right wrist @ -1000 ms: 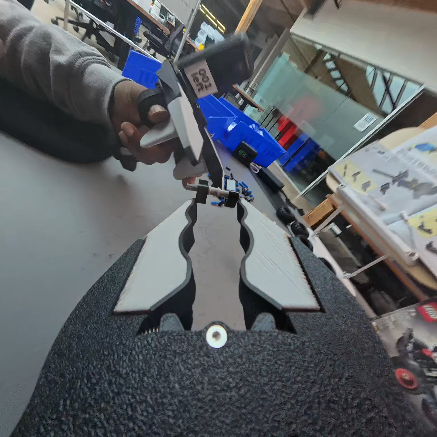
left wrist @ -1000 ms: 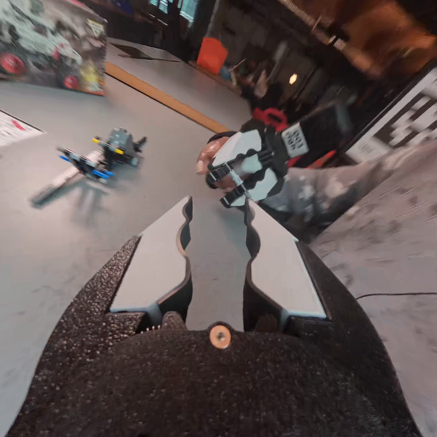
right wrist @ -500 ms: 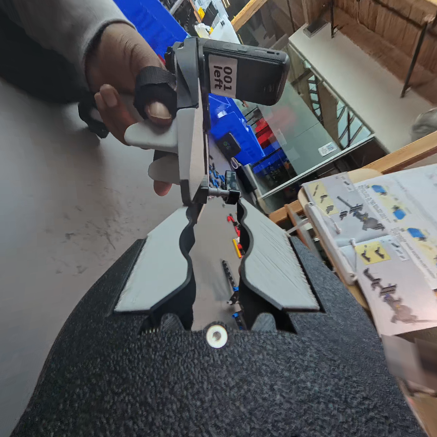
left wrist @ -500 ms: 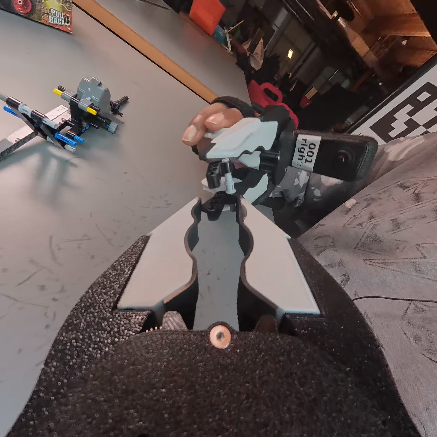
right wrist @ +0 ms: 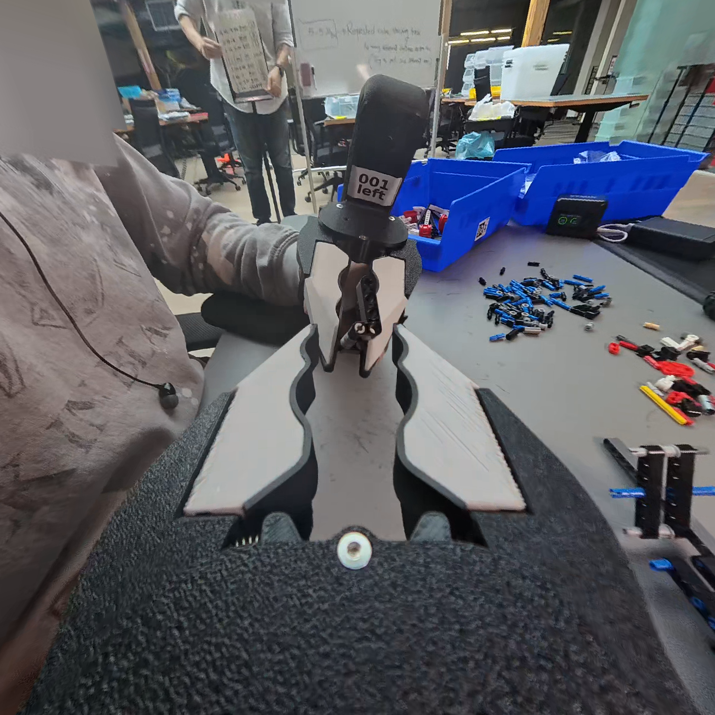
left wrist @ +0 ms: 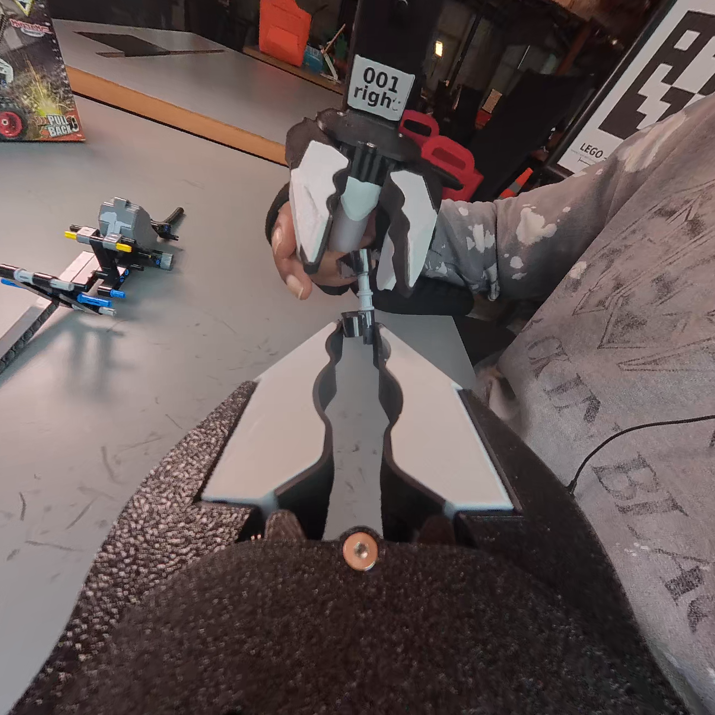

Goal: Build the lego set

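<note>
Left fingers: the left gripper [left wrist: 358,332] is seen clamped at its tips on a small black beam [right wrist: 369,300], which is held between the pads, clear of the table [left wrist: 193,367]

Right fingers: the right gripper [right wrist: 354,340] is seen with its fingers well apart and nothing pinched; the tips of the left gripper lie between them

Task's thing: a grey axle [left wrist: 363,286] is seated in the beam and sticks out past the left fingertips, straight ahead of them

Long axis: the axle is lined up with the left fingers and points into the gap between the right fingers; the two grippers face each other nose to nose

Far end: a small dark piece is seen on the axle near the right fingers; whether it is touched by them cannot be told

Nearer hand: the axle is already bracketed by the right fingers, so only a closing is judged to be needed, square across the axle

Risk: if the pinch is made off-axis, the axle could be levered in the beam

Elsewhere: the half-built frame [left wrist: 108,263] lies well off to the left of the left fingers
</note>
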Demonstrator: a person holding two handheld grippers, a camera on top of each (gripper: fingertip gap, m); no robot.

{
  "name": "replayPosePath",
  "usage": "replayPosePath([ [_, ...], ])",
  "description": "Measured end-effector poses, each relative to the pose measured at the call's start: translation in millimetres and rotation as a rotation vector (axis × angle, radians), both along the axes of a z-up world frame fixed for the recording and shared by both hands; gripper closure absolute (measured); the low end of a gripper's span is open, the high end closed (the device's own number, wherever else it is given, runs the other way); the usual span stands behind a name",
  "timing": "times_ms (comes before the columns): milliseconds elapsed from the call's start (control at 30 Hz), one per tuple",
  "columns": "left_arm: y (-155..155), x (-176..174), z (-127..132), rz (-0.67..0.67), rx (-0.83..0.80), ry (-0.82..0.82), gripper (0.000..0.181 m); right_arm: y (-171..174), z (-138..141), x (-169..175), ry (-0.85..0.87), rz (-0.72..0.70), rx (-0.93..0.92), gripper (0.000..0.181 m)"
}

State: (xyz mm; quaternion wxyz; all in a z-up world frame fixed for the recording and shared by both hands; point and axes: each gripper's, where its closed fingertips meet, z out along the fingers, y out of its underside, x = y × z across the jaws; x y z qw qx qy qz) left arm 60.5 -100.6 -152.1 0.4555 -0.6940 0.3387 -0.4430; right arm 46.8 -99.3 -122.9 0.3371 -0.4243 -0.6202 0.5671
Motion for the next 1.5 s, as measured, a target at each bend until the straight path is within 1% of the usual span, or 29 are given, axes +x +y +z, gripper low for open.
replayPosePath([
  [33, -0.7, 1.8, 0.3, -0.005, 0.004, -0.002, 0.164, -2.9, 0.4, -0.8, -0.005, 0.014, -0.018, 0.149],
  [67, -1.1, 2.5, 0.5, -0.009, 0.002, -0.004, 0.164, -0.9, 1.5, -2.7, -0.001, -0.003, -0.026, 0.161],
  [100, -0.1, 2.2, -0.3, -0.004, -0.005, 0.001, 0.164, 2.4, 1.9, -3.6, 0.001, -0.02, -0.025, 0.165],
  [167, 4.1, -1.7, -4.2, 0.024, -0.02, 0.029, 0.163, 8.8, -7.1, -2.1, -0.073, -0.041, 0.007, 0.165],
  [233, 9.3, -10.4, -14.0, 0.071, -0.017, 0.108, 0.153, 16.8, -23.6, 2.3, -0.165, -0.082, 0.136, 0.166],
  [300, 10.5, -16.9, -24.0, 0.098, 0.003, 0.193, 0.157, 15.7, -42.8, 7.8, -0.254, -0.08, 0.243, 0.165],
  [333, 10.8, -18.0, -30.8, 0.105, 0.004, 0.239, 0.16, 12.6, -50.2, 8.1, -0.278, -0.072, 0.268, 0.165],
  [467, 4.3, -9.7, -64.5, 0.051, -0.021, 0.426, 0.162, 6.0, -71.4, 3.2, -0.326, -0.058, 0.333, 0.165],
  [533, 7.0, -9.1, -74.6, 0.065, 0.0, 0.495, 0.171, 3.4, -80.3, 4.3, -0.345, -0.045, 0.364, 0.165],
  [667, 4.6, -8.1, -92.5, 0.045, -0.012, 0.595, 0.172, 3.2, -97.7, 5.9, -0.394, -0.054, 0.376, 0.165],
  [800, 0.5, -4.0, -93.6, 0.012, -0.005, 0.603, 0.173, -1.5, -96.7, 9.7, -0.398, -0.015, 0.342, 0.165],
  [867, 0.2, -2.7, -93.8, 0.001, 0.005, 0.61, 0.173, -2.9, -95.2, 10.0, -0.402, 0.013, 0.327, 0.16],
  [933, -0.9, -0.7, -93.9, -0.016, 0.006, 0.61, 0.173, -2.7, -95.5, 10.6, -0.411, 0.039, 0.326, 0.161],
  [967, -1.2, -0.2, -94.1, -0.02, 0.006, 0.61, 0.173, -4.5, -95.1, 11.4, -0.413, 0.056, 0.305, 0.164],
  [1033, -1.5, 0.1, -94.0, -0.021, 0.008, 0.612, 0.173, -5.1, -95.6, 12.1, -0.419, 0.059, 0.29, 0.166],
  [1167, 0.0, -1.1, -93.6, 0.007, -0.013, 0.601, 0.173, -0.1, -97.0, 11.2, -0.461, -0.035, 0.256, 0.166],
  [1267, -0.8, -1.6, -93.9, 0.025, -0.019, 0.603, 0.173, -1.1, -97.7, 10.3, -0.474, -0.117, 0.186, 0.166],
  [1333, -0.8, -1.4, -93.6, 0.029, -0.026, 0.599, 0.173, -0.1, -98.6, 11.2, -0.479, -0.149, 0.199, 0.166],
  [1433, -0.7, -1.6, -93.5, 0.023, -0.034, 0.593, 0.173, 0.0, -100.2, 11.9, -0.496, -0.171, 0.274, 0.166],
  [1500, -0.8, -1.7, -93.6, 0.023, -0.029, 0.597, 0.173, -0.4, -101.3, 11.9, -0.5, -0.175, 0.271, 0.166],
])
